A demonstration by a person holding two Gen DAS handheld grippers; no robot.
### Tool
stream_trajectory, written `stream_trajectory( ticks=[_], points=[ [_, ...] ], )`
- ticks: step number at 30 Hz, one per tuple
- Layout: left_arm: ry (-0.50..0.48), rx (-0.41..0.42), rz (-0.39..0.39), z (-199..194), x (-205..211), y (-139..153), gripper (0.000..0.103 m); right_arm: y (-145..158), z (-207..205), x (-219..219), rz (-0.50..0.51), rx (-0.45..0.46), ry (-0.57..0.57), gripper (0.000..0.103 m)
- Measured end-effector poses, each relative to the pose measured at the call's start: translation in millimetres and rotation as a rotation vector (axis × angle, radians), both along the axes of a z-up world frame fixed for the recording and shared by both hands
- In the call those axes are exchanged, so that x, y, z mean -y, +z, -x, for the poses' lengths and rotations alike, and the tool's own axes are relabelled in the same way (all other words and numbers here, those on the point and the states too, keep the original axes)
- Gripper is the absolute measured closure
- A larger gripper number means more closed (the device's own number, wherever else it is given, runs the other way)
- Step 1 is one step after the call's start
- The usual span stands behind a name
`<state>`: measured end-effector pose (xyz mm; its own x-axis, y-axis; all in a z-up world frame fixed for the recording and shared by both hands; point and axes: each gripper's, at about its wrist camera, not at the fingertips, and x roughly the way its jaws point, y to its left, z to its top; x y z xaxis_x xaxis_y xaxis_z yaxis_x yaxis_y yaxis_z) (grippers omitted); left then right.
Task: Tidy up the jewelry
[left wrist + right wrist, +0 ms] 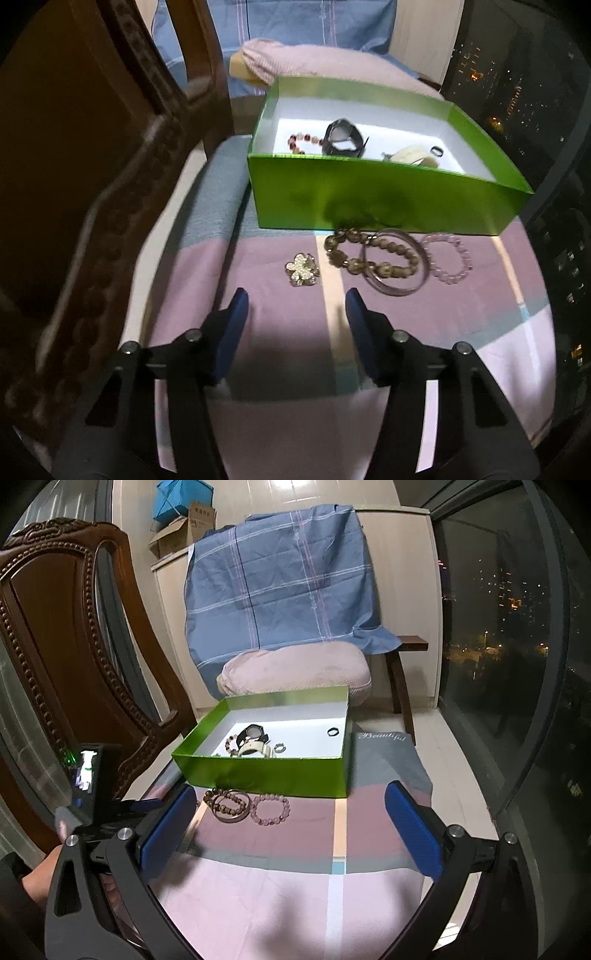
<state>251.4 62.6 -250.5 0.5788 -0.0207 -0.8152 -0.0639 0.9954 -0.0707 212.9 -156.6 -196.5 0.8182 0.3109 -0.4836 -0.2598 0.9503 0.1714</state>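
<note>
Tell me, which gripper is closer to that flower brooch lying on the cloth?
Left. The left gripper hangs open just short of the flower brooch. The right gripper, also open, sits farther back; the brooch is hidden in its view.

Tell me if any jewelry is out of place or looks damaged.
Four pieces lie on the cloth outside the green box: a flower brooch, a brown bead bracelet, a clear bangle overlapping it, and a pink bead bracelet. Nothing looks broken or spilled. Both grippers are open and empty.
</note>
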Motion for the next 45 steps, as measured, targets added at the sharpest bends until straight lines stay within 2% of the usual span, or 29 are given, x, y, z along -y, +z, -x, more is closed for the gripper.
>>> stream_trajectory(
  ticks=[5, 7, 8, 10, 12, 16, 19, 22, 24, 26, 27, 28, 29, 30, 31, 32, 34, 36, 40, 44, 45],
  points=[
    [-0.009, -0.019, -0.003, -13.9, 4.7, -9.1, 0.057, -6.4, -6.2, -5.2, 0.004, -0.028, 0.01, 0.004],
    [-0.017, -0.042, -0.013, -19.0, 8.0, -15.2, 0.069, -10.5, -10.1, -10.1, 0.014, -0.042, 0.022, 0.004],
    [-0.016, -0.037, -0.021, -19.3, 9.2, -17.0, 0.07, -11.6, -12.5, -12.8, 0.02, -0.049, 0.028, 0.004],
    [-0.03, -0.03, -0.028, -20.2, 10.8, -17.6, 0.088, -16.7, -16.0, -21.1, 0.036, -0.068, 0.046, 0.004],
    [-0.045, -0.031, -0.019, -19.5, 12.0, -16.6, 0.098, -21.2, -18.4, -30.8, 0.058, -0.078, 0.067, 0.004],
    [-0.072, -0.01, -0.014, -13.7, 12.7, -11.0, 0.099, -33.6, -23.8, -57.0, 0.136, -0.094, 0.128, 0.004],
    [-0.074, 0.045, 0.001, -5.0, 9.6, 13.0, 0.103, -44.4, -30.6, -79.0, 0.193, -0.107, 0.172, 0.004],
    [-0.076, 0.136, 0.014, 17.7, 4.6, 53.1, 0.103, -56.3, -43.0, -102.3, 0.233, -0.114, 0.209, 0.004],
    [-0.087, 0.199, 0.025, 39.6, 0.7, 81.7, 0.103, -63.8, -52.4, -115.1, 0.252, -0.123, 0.229, 0.008],
    [-0.098, 0.222, 0.031, 50.1, -2.5, 94.0, 0.102, -73.8, -64.5, -126.8, 0.269, -0.152, 0.247, 0.018],
    [-0.106, 0.219, 0.027, 55.1, -4.7, 96.3, 0.102, -77.9, -68.9, -130.5, 0.279, -0.165, 0.247, 0.021],
    [-0.102, 0.21, 0.024, 54.7, -5.8, 94.4, 0.095, -81.9, -73.3, -133.4, 0.283, -0.179, 0.242, 0.025],
    [-0.093, 0.197, 0.026, 53.8, -8.2, 90.8, 0.088, -84.5, -76.7, -134.6, 0.281, -0.191, 0.24, 0.027],
    [-0.081, 0.181, 0.032, 50.9, -10.9, 86.2, 0.072, -86.8, -79.9, -135.5, 0.278, -0.202, 0.241, 0.03],
    [-0.067, 0.171, 0.045, 50.4, -14.0, 82.8, 0.062, -89.6, -84.8, -137.6, 0.274, -0.22, 0.246, 0.036],
    [-0.061, 0.167, 0.054, 52.4, -15.7, 82.2, 0.059, -92.2, -88.2, -139.7, 0.272, -0.236, 0.249, 0.042],
    [-0.062, 0.168, 0.056, 54.8, -17.1, 81.3, 0.044, -97.8, -95.8, -144.7, 0.257, -0.272, 0.265, 0.052],
    [-0.069, 0.174, 0.04, 56.5, -14.7, 80.7, 0.037, -101.3, -99.9, -151.4, 0.263, -0.287, 0.285, 0.059],
    [-0.077, 0.165, 0.034, 57.3, -16.0, 79.8, 0.035, -115.1, -102.5, -165.5, 0.333, -0.329, 0.313, 0.076],
    [-0.073, 0.16, 0.043, 56.1, -19.5, 79.3, 0.034, -111.9, -101.1, -152.9, 0.301, -0.406, 0.313, 0.097],
    [-0.072, 0.161, 0.043, 56.8, -19.4, 79.6, 0.034, -112.2, -98.9, -149.1, 0.303, -0.415, 0.314, 0.099]
  ],
)
